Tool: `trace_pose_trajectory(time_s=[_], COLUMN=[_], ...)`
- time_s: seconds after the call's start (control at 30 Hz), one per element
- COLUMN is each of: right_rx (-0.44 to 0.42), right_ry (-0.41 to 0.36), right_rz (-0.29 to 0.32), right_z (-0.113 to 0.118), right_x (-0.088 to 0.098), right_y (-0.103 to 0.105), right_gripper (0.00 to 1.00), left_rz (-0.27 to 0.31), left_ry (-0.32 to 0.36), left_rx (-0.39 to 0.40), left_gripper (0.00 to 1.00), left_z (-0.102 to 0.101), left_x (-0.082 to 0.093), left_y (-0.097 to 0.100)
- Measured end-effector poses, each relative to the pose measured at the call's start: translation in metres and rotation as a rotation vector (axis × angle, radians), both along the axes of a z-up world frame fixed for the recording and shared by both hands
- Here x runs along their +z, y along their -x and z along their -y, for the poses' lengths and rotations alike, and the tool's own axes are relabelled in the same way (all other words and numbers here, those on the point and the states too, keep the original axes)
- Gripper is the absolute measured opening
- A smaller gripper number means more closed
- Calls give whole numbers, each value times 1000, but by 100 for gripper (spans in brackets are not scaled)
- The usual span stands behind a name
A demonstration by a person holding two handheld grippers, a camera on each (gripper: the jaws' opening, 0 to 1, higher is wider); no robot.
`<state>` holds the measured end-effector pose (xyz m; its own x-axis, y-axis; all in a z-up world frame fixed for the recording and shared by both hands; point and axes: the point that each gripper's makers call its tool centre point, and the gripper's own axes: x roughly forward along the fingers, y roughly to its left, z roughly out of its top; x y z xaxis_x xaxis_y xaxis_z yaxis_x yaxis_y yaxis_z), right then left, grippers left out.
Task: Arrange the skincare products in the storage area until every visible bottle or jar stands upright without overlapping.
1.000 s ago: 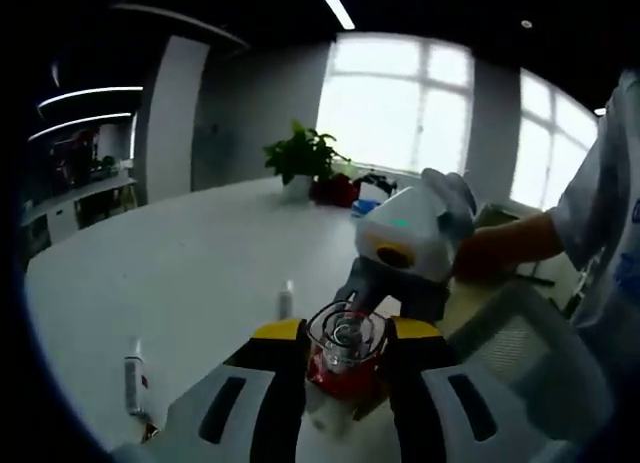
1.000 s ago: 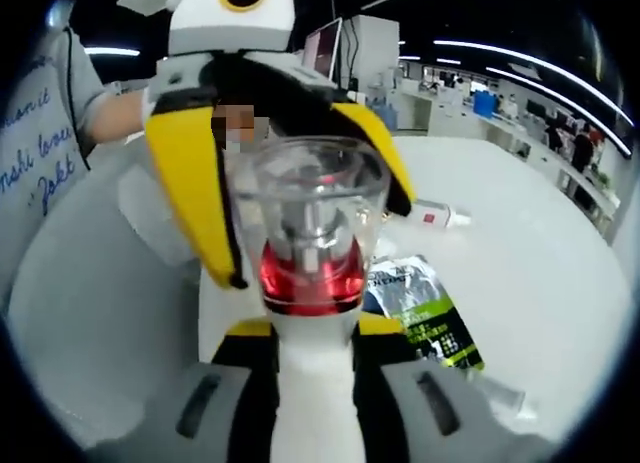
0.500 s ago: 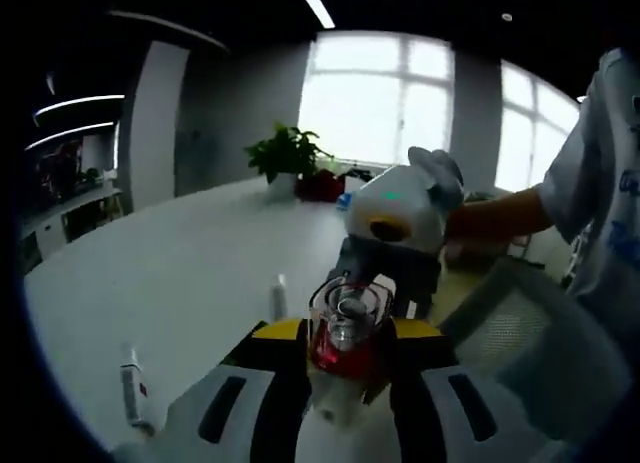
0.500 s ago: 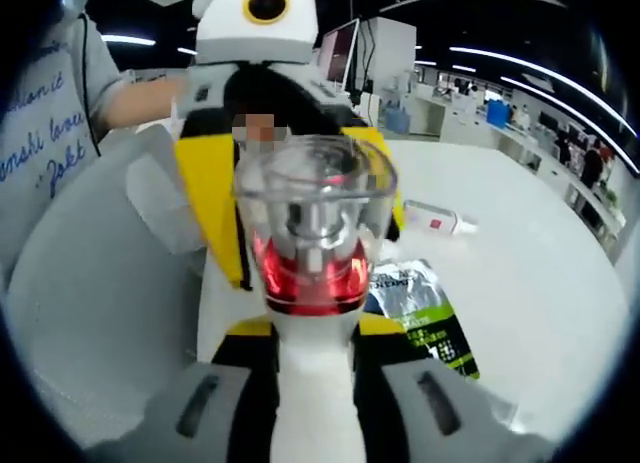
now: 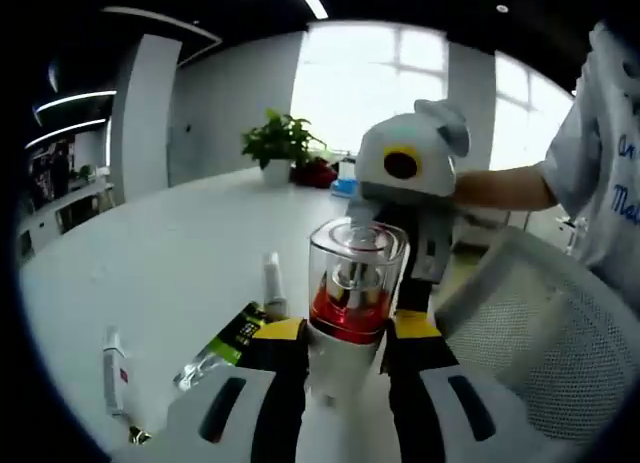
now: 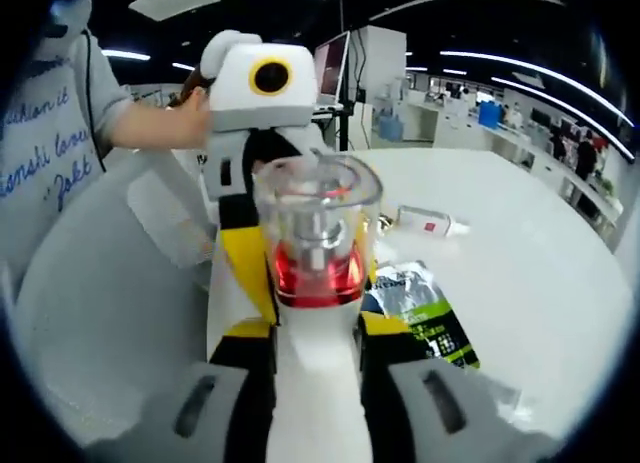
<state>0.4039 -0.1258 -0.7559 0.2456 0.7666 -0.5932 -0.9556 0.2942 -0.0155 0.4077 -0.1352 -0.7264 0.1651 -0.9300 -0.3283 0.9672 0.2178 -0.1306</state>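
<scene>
Bottle [image 5: 352, 301] upright — gripped by both left gripper [image 5: 345, 345] and right gripper [image 6: 315, 335] fingers.

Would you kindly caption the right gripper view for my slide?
Both grippers' yellow fingers flank a white pump bottle with clear cap; green sachet on white table.

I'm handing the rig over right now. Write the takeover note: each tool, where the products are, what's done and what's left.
Both tools grip one white pump bottle with a clear cap and red collar, held upright above the table.
Left tool: shut on its body. Right tool: shut on it from the opposite side.
Lying flat: green-black sachet, small white tube. Another small bottle stands upright.
Left: stand the pump bottle, then upright the rest.
</scene>
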Motion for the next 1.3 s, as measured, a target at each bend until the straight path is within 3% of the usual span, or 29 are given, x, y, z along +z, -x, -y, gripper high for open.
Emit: trace_pose_trajectory(time_s=[0.13, 0.33, 0.43, 0.6, 0.73, 0.87, 0.97, 1.3], right_rx=[-87, -185, -245, -366, -402, -414, -437, -485], right_ry=[-52, -109, -188, -240, -255, -198, -244, -238], right_rz=[-24, -5, -6, 46, 43, 54, 52, 91], right_z=[12, 18, 15, 12, 7, 3, 1, 4], right_x=[12, 38, 53, 73, 74, 62, 69, 75], right_y=[2, 6, 2, -9, -15, -21, -27, -39], right_gripper=[30, 32, 34, 36, 35, 37, 36, 33], left_rz=[5, 8, 22, 48, 59, 67, 72, 105], left_ry=[-11, -14, -16, -18, -15, -14, -10, -16], left_rx=[-3, -2, 6, 31, 45, 43, 40, 52], left_gripper=[28, 27, 27, 27, 26, 26, 26, 25], left_z=[0, 2, 4, 8, 10, 12, 13, 21], left_x=[-3, -4, -5, -5, -5, -4, -5, -6], left_y=[0, -1, -3, -9, -13, -16, -17, -24])
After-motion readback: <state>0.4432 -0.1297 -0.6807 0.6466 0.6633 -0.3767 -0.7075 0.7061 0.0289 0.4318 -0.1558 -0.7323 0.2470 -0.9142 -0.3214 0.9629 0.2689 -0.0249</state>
